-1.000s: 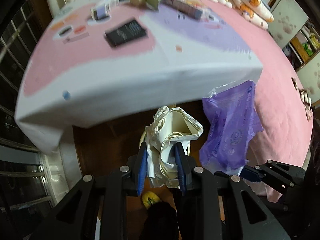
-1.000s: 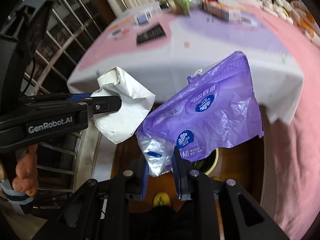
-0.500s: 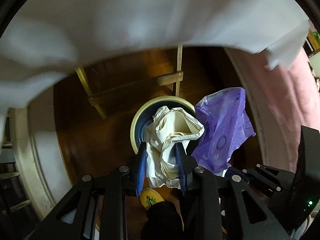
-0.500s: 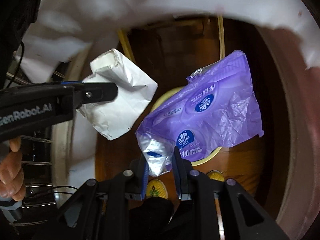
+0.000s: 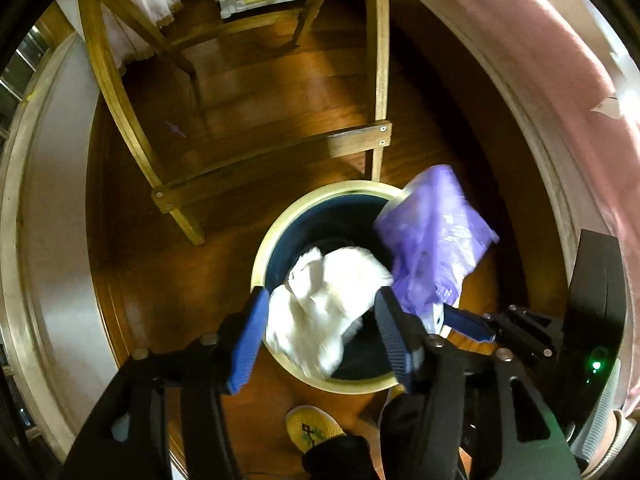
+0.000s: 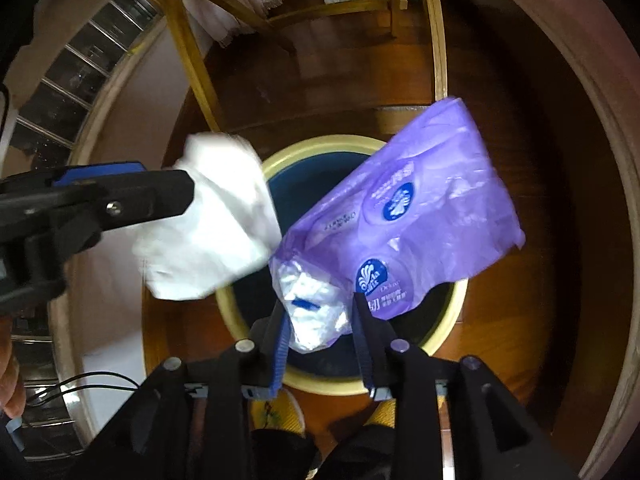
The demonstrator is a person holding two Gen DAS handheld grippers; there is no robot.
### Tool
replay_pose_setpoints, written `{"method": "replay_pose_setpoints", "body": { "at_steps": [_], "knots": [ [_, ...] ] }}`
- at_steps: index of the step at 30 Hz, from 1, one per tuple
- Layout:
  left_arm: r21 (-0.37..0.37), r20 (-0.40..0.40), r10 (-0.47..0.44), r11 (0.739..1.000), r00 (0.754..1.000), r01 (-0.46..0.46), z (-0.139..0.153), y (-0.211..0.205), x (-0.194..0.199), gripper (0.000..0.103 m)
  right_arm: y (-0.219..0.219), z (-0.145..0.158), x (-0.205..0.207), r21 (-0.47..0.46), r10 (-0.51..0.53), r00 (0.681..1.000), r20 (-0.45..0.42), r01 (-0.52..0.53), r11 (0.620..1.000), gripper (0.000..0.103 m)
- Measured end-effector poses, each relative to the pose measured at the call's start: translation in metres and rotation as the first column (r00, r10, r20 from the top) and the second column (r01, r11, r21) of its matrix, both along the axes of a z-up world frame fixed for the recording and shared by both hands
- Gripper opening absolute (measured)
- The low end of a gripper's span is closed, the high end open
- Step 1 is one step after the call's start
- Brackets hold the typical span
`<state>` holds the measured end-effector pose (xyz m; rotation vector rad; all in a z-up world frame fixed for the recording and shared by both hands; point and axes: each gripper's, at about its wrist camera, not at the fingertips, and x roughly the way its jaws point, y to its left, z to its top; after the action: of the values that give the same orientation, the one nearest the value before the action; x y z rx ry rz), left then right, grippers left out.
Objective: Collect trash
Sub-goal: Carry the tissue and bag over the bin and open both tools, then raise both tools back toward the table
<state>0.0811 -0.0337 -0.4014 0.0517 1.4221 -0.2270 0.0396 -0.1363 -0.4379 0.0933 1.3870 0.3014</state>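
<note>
- Left gripper (image 5: 320,316): I have it pointing straight down over the bin, and its jaws are opening. The crumpled white paper wrapper (image 5: 324,304) sits between the spread blue pads, blurred; I judge it already loose, though I cannot tell whether one pad touches it.
- Round waste bin (image 5: 280,236): cream rim, dark inside, standing on the wooden floor (image 5: 168,280) beside a wooden frame leg (image 5: 180,216). The white wrapper hangs over its near-left rim, not its centre.
- Purple plastic tissue-pack wrapper (image 6: 420,216): it fans out over the bin's far-right rim, its clear tail between my right pads.
- Right gripper (image 6: 322,332): tilted steeply downward; its jaws are opening, with that tail hanging between them.
- Risks, as I judge them: the white wrapper may catch the rim and tip onto the floor; the light purple film may drift sideways or cling to a pad, because most of it overhangs the rim.
</note>
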Motion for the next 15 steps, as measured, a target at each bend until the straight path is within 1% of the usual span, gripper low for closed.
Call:
{"method": "replay_pose_setpoints", "body": {
  "at_steps": [1, 2, 3, 4, 5, 8, 12, 15],
  "knots": [
    [0.004, -0.001, 0.004, 1.0, 1.0, -0.004, -0.002, 0.0, 0.001, 0.065, -0.001, -0.002, 0.002, -0.004, 0.002, 1.0, 0.005, -0.002, 1.0, 0.035],
    [0.007, 0.002, 0.012, 1.0, 1.0, -0.012, -0.004, 0.001, 0.001, 0.072, 0.0, -0.003, 0.005, -0.008, 0.007, 1.0, 0.008, -0.007, 1.0, 0.043],
    [0.01, 0.004, 0.019, 1.0, 1.0, -0.019, -0.005, 0.001, 0.001, 0.075, 0.001, -0.005, 0.005, -0.01, 0.011, 1.0, 0.009, -0.011, 1.0, 0.054],
    [0.013, 0.007, 0.025, 1.0, 1.0, -0.025, -0.006, 0.003, 0.002, 0.081, 0.002, -0.004, 0.006, -0.01, 0.014, 1.0, 0.01, -0.014, 1.0, 0.057],
    [0.015, 0.009, 0.03, 0.999, 1.0, -0.03, -0.006, 0.004, 0.001, 0.085, 0.001, -0.003, 0.006, -0.009, 0.015, 1.0, 0.012, -0.015, 1.0, 0.059],
    [0.029, 0.018, 0.039, 0.999, 0.999, -0.039, -0.004, 0.008, 0.001, 0.09, -0.003, -0.002, 0.003, -0.01, 0.01, 1.0, 0.013, -0.009, 1.0, 0.059],
    [0.032, 0.028, 0.051, 0.998, 0.998, -0.052, 0.002, 0.013, 0.0, 0.091, -0.007, 0.003, 0.003, -0.012, -0.025, 1.0, 0.006, 0.026, 1.0, 0.059],
    [0.036, 0.045, 0.055, 0.998, 0.997, -0.057, 0.014, 0.017, -0.001, 0.091, -0.009, 0.012, 0.004, -0.014, -0.048, 0.999, 0.005, 0.048, 0.999, 0.059]
  ]
}}
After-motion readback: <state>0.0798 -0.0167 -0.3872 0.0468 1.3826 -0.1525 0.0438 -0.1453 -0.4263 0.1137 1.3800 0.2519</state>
